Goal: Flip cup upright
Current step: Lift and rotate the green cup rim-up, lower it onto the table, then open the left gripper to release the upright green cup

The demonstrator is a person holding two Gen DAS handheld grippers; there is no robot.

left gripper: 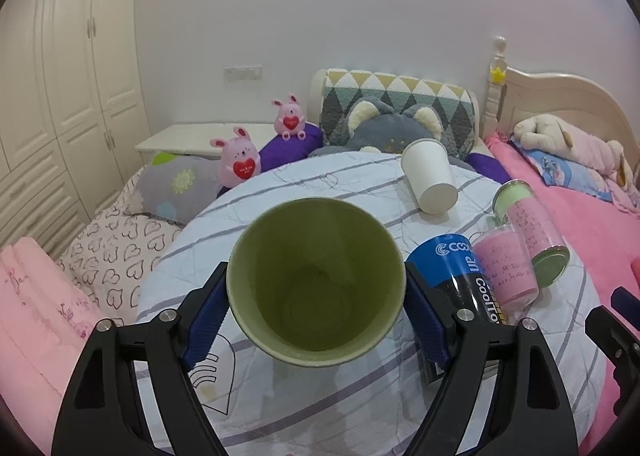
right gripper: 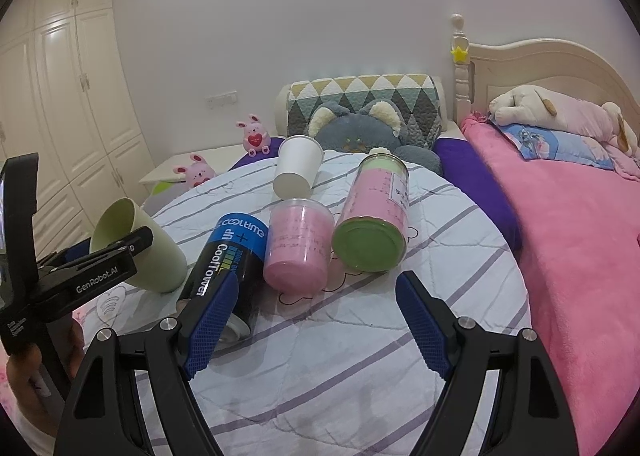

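Over the striped bench (left gripper: 320,396), the left hand-held gripper (left gripper: 316,298) clamps the green cup (left gripper: 316,280) near its rim, tilted. Light, thin-walled; squeeze gently. The right hand-held gripper (right gripper: 316,320) gapes empty.

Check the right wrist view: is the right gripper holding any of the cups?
No: the right gripper is open above the striped quilt, with nothing between its blue fingers; the black-and-blue can lies beside it.

Setting: you are in a home bedroom.
Evidence: bed with pink blanket (right gripper: 568,240), cream headboard (right gripper: 532,67), plush toys, white wardrobe (left gripper: 60,67).
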